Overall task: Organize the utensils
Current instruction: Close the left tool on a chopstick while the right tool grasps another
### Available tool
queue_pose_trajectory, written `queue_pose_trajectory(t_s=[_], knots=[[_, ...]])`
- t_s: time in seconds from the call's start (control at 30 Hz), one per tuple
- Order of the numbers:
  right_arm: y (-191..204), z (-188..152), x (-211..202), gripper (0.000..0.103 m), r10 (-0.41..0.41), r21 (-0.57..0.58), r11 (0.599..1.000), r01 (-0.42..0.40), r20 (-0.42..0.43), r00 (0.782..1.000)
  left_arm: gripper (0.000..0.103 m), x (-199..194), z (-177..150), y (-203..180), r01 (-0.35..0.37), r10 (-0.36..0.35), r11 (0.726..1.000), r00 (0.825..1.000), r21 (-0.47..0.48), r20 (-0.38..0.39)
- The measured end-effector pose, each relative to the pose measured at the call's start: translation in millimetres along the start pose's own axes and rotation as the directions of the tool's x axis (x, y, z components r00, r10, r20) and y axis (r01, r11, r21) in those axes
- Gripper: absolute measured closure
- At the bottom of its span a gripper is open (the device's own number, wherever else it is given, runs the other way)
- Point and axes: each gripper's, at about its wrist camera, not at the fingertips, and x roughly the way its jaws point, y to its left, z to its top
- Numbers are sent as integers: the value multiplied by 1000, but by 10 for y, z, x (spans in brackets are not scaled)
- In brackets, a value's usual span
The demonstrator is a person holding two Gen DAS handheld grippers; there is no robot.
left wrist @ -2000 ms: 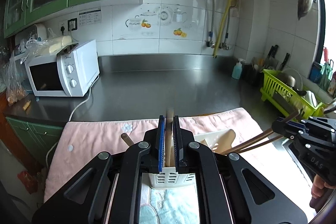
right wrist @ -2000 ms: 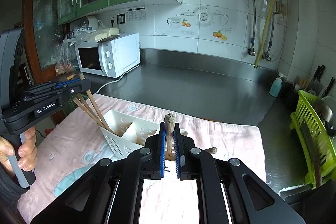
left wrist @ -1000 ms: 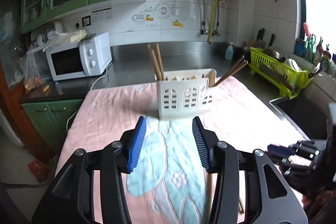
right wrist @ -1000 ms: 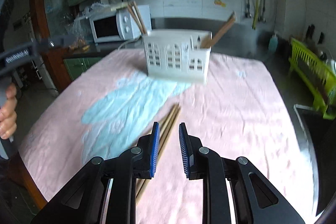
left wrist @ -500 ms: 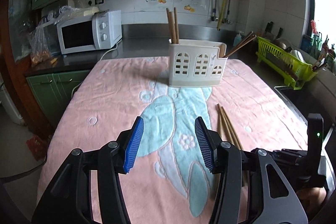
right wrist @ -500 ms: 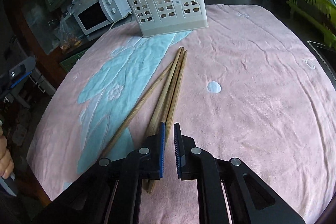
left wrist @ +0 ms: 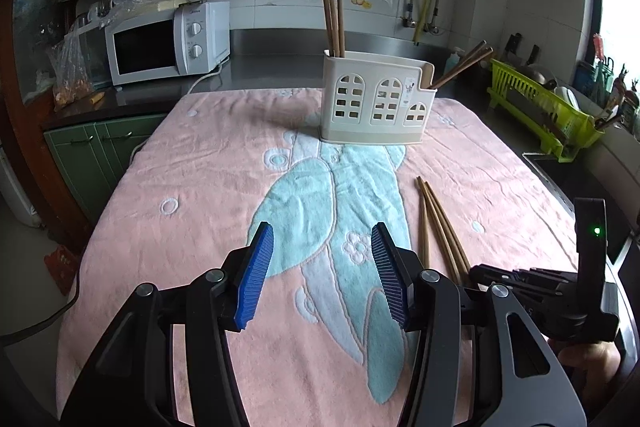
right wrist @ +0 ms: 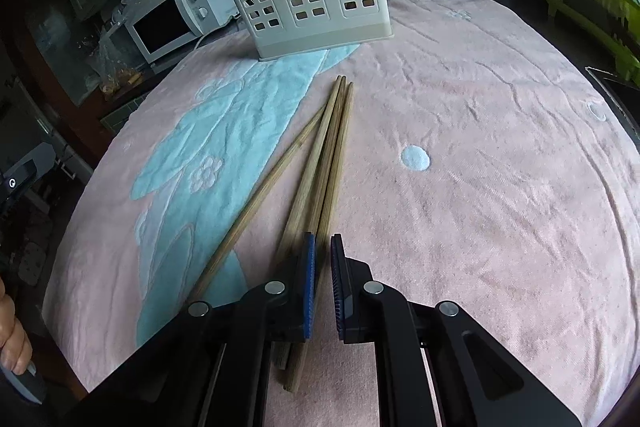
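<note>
Four loose chopsticks [right wrist: 320, 163] lie on the pink towel [right wrist: 480, 187], near side of the white holder [right wrist: 312, 15]. The right gripper [right wrist: 322, 247] pinches one chopstick; the left gripper [left wrist: 320, 247] hangs spread, empty — microwave [left wrist: 164, 45] far left, green rack [left wrist: 540, 107] right.

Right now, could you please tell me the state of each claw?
Left claw: open, empty, above the pink towel.
Right claw: shut on one of the loose wooden chopsticks, low against the towel.
</note>
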Motion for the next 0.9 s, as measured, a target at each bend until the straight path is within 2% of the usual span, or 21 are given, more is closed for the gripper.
queue_pose_trajectory(t_s=[0.17, 0.37, 0.53, 0.67, 0.77, 0.9], knots=[[109, -10, 17, 95, -63, -63, 996, 63, 5, 998, 51, 48, -49, -3, 3, -3, 1000, 1000, -4, -15], [101, -16, 21, 95, -73, -70, 995, 72, -5, 997, 51, 54, -61, 27, 1, -2, 1000, 1000, -13, -21], [132, -34, 6, 95, -114, -100, 989, 113, -3, 994, 51, 41, -81, 21, 8, -8, 1000, 1000, -9, -23], [129, -60, 34, 94, -89, -92, 992, 86, -28, 996, 51, 54, -100, 26, 10, -10, 1000, 999, -15, -30], [205, -96, 54, 93, -129, -134, 983, 126, -10, 992, 51, 65, -118, 8, 20, -20, 1000, 999, -15, -37], [179, -109, 43, 94, -118, -137, 984, 117, -5, 993, 51, 83, -157, -56, 55, -55, 998, 997, -3, -51]])
